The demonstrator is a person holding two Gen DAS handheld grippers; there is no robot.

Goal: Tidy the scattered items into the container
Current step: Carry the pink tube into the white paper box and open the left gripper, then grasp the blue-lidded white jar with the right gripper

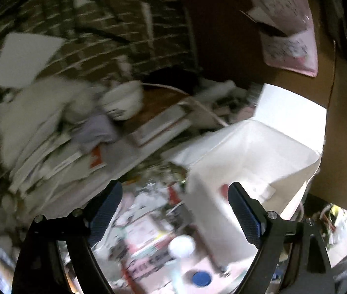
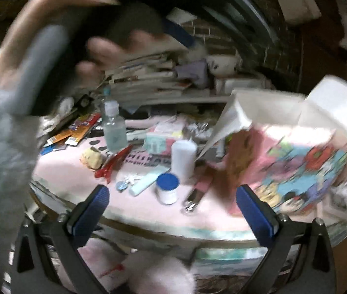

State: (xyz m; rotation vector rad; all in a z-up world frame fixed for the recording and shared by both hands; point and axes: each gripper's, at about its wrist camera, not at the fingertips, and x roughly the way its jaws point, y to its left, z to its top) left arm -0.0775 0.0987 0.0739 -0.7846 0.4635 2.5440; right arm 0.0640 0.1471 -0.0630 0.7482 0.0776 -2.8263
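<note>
Stuff is lying all over the table [image 2: 149, 210], which is wearing a pink cloth. We are holding our right hand-held gripper [image 2: 172, 209] up over the near edge, with its blue fingers far apart and nothing between them. Just past it we are seeing a small jar with a blue lid [image 2: 167, 188], a white bottle [image 2: 183, 158] right behind the jar, a pale blue tube [image 2: 146, 180] lying flat to the left, a red clip [image 2: 113, 163], a clear bottle [image 2: 114, 128] standing up, and a shiny pink tool [image 2: 196, 192] lying near the box. The container, a cartoon box [image 2: 293, 161], is sitting open at the right side of the table, and it is looking tilted and blurry. Our left hand [image 2: 51, 49] is showing high up on the left, all blurry, gripping its dark handle. Our left hand-held gripper [image 1: 174, 214] is hanging over the table too, fingers wide apart and holding nothing, with the white inside of the box [image 1: 259, 152] in front of it. Piles of books [image 2: 146, 78] are sitting at the back.
</note>
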